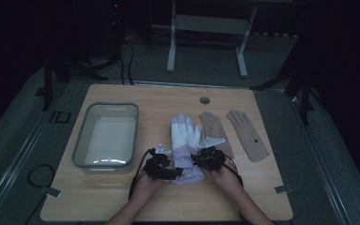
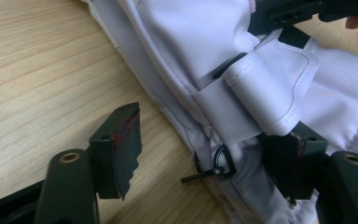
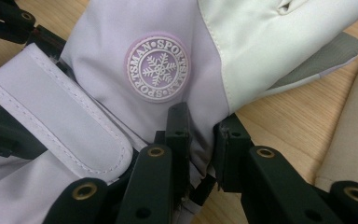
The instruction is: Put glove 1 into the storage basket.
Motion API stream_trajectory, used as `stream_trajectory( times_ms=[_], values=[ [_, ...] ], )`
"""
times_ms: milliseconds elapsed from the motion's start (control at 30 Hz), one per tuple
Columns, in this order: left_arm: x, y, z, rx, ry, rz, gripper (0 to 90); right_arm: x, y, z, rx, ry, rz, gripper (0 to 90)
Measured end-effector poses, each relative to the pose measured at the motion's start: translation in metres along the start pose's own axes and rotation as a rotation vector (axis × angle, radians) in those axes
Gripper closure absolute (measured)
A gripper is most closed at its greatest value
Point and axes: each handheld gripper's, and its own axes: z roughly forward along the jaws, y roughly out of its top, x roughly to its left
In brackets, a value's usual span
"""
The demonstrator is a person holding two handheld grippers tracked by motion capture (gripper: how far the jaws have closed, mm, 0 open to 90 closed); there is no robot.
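round snowflake badge (image 3: pixel 157 68) on white glove (image 3: pixel 270 37), "SPORTSMAN • SPORTSMAN"

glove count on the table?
3. White ski glove at centre front, between the left gripper and right gripper; two tan gloves to its right, one beside it, one farther out. A second white glove underneath may be hidden.

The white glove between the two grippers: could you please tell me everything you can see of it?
The white glove lies flat on the wooden table, fingers pointing away from the person, cuff crumpled. It looks like padded ski fabric, white and pale lilac, with a round snowflake badge, a wrist strap and a small black ring. The right gripper pinches its edge; the left gripper straddles the cuff, open.
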Motion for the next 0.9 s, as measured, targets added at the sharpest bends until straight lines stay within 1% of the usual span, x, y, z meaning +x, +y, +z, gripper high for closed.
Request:
stream_trajectory(
  times_ms=[67,100,133,200,233,267,367,467,500,533,600,633,733,800,900],
  values=[
    [0.003,0.004,0.001,0.029,-0.057,-0.022,44.2,0.001,0.0,0.0,-0.001,-0.008,0.0,78.1],
    [0.004,0.005,0.001,0.036,-0.069,-0.023,46.8,0.002,0.0,0.0,0.004,-0.015,0.0,78.2],
    [0.006,0.006,0.001,0.05,-0.09,-0.027,49.1,0.003,0.0,0.0,0.003,-0.016,0.0,78.3],
    [0.007,0.007,0.002,0.054,-0.104,-0.031,52.0,0.003,0.0,0.001,0.003,-0.02,0.003,78.3],
    [0.007,0.007,0.002,0.051,-0.105,-0.032,54.5,0.004,0.0,0.001,0.0,-0.025,0.004,78.5],
    [0.005,0.007,0.001,0.05,-0.097,-0.022,56.9,0.005,0.0,0.001,-0.001,-0.029,0.004,78.6],
    [-0.002,0.008,-0.001,0.036,-0.059,0.008,67.2,0.005,-0.002,0.0,-0.013,-0.037,0.008,79.0],
    [-0.006,0.01,-0.004,0.042,-0.046,0.034,72.3,0.004,-0.004,-0.003,-0.026,-0.028,0.019,79.4],
    [-0.007,0.011,-0.004,0.042,-0.045,0.034,73.2,0.004,-0.004,-0.004,-0.031,-0.026,0.022,79.5],
    [-0.008,0.012,-0.005,0.053,-0.046,0.045,73.9,0.004,-0.005,-0.005,-0.037,-0.025,0.024,79.6],
    [-0.009,0.013,-0.006,0.054,-0.05,0.039,75.0,0.004,-0.005,-0.007,-0.047,-0.024,0.026,79.8],
    [-0.009,0.015,-0.007,0.059,-0.053,0.042,75.4,0.004,-0.004,-0.009,-0.048,-0.023,0.025,79.9],
    [-0.009,0.018,-0.012,0.063,-0.062,0.038,76.0,0.004,0.0,-0.013,-0.049,-0.018,0.022,80.0],
    [-0.009,0.02,-0.015,0.065,-0.059,0.044,76.2,0.005,0.003,-0.015,-0.053,-0.021,0.019,80.1],
    [-0.009,0.024,-0.021,0.062,-0.057,0.045,76.3,0.006,0.009,-0.019,-0.063,-0.014,0.029,80.1]
  ],
)
